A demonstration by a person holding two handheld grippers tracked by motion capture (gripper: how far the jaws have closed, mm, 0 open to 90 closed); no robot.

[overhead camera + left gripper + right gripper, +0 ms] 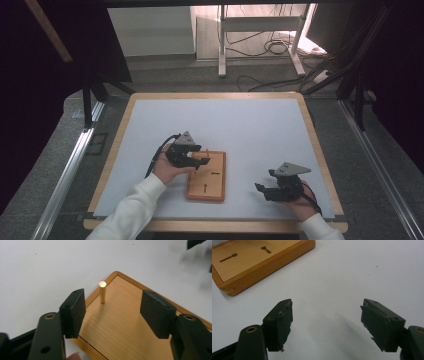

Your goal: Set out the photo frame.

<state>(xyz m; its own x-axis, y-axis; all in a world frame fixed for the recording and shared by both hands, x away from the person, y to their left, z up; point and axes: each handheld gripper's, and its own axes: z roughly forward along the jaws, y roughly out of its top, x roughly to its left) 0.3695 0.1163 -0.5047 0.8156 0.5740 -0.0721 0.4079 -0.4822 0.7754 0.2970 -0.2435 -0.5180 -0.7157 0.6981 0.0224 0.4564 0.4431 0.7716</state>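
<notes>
Counts: one wooden block (206, 176), one upright peg (102, 292), two keyhole slots (228, 257) in the block's top face, two grippers, one white table mat (250, 130).

High view: the block lay on the mat at about 6 o'clock from the mat's centre, near the front edge. The left gripper (192, 159) was over the block's far-left corner, at 11 o'clock on the block. The right gripper (261, 189) sat at 3 o'clock from the block, well apart from it, over bare mat. The slots showed there as two dark marks, one at block centre and one at 6 o'clock (the peg itself was too small to make out there).

Left gripper view (113, 311): it gave what the high view couldn't, the peg standing upright near the block's corner, at 12 o'clock ahead of the jaws. The jaws stood apart with nothing between the pads; the peg was beyond them, not touched. A fingertip showed at the bottom edge.

Right gripper view (327, 322): jaws apart, nothing between them, plain mat underneath. The block was at 10 o'clock in that frame, showing its side wall and both slots clearly as keyhole shapes, which neither other view resolved. No peg was visible from that side.
</notes>
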